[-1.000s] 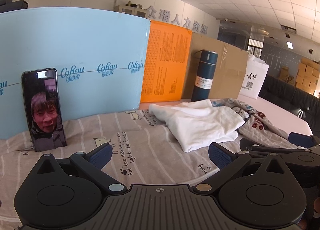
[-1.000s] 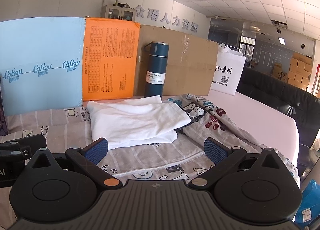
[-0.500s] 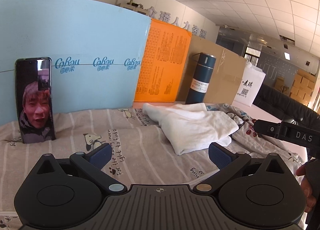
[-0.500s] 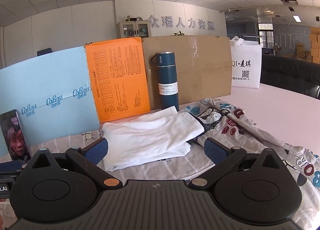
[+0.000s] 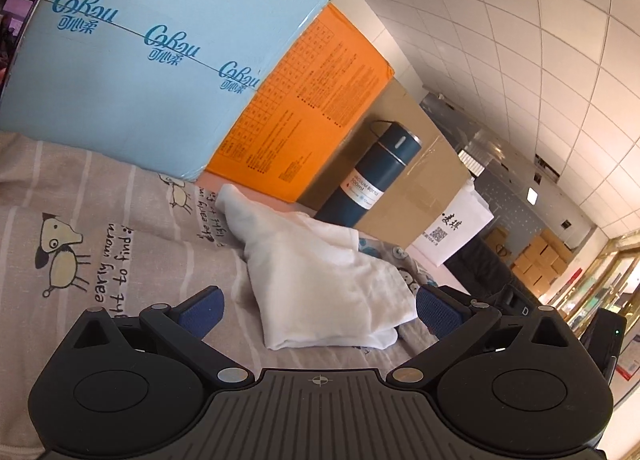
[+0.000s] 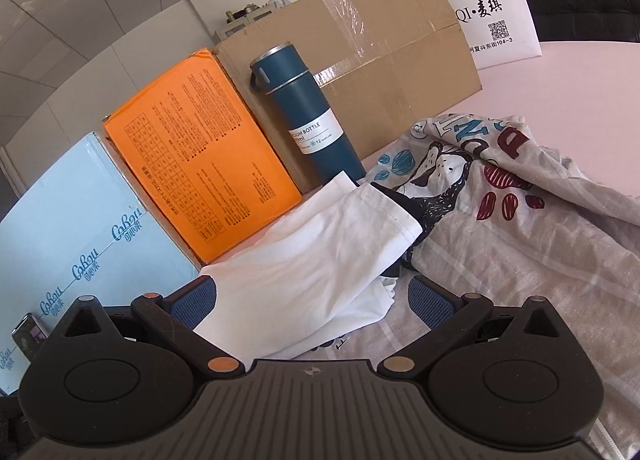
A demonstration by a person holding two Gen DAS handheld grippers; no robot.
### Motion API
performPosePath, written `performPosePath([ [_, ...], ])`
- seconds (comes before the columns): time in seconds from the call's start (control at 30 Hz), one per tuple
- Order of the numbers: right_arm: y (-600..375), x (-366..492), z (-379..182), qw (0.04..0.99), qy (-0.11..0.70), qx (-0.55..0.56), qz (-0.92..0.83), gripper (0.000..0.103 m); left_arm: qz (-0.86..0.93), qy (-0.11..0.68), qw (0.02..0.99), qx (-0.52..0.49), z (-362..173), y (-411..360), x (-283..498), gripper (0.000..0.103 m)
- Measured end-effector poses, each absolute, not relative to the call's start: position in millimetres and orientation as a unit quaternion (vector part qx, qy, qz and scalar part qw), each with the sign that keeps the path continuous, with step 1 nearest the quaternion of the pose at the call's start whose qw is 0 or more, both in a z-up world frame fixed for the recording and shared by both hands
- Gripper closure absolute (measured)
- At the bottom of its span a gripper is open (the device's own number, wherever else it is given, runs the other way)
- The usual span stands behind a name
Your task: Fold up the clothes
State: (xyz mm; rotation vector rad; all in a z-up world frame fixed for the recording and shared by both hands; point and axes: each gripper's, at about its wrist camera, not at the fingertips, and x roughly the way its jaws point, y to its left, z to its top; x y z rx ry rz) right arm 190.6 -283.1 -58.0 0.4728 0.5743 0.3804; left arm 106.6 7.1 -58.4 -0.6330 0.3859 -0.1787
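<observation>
Close ahead of both grippers: white garment (image 5: 320, 272), loosely bunched on printed bedsheet (image 5: 80, 244), just in front of blue bottle (image 6: 308, 116) and upright boxes. Left gripper (image 5: 318, 306) spread wide, holding nothing, tilted over the garment's near edge. Right gripper (image 6: 312, 300) likewise spread and empty, flanking the cloth, probably lining up for a first grasp.

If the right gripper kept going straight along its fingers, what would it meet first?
Most likely the white garment: it lies between the open fingers of the right gripper, directly ahead. Depth is hard to judge, but nothing appears nearer.
</observation>
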Motion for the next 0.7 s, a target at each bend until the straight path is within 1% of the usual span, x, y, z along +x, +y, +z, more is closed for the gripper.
performPosePath([
  [0.07, -281, 205, -65, 0.903, 0.293, 0.251, 0.186, 0.0, -0.092, 0.188, 0.927, -0.311, -60, 7, 122, 0.0],
  [0.2, -280, 223, -79, 0.888, 0.32, 0.284, 0.17, 0.0, -0.094, 0.218, 0.908, -0.345, -74, 10, 151, 0.0],
  [0.3, -284, 230, -90, 0.877, 0.328, 0.307, 0.172, 0.0, -0.093, 0.24, 0.902, -0.347, -86, 7, 164, 0.0],
  [0.4, -282, 239, -102, 0.851, 0.359, 0.337, 0.185, 0.0, -0.094, 0.26, 0.891, -0.359, -101, 7, 171, 0.0],
  [0.6, -267, 245, -103, 0.869, 0.348, 0.311, 0.168, 0.0, -0.115, 0.252, 0.899, -0.339, -107, -1, 172, 0.0],
  [0.7, -257, 253, -103, 0.877, 0.333, 0.309, 0.155, 0.0, -0.147, 0.246, 0.893, -0.347, -109, -4, 174, 0.0],
])
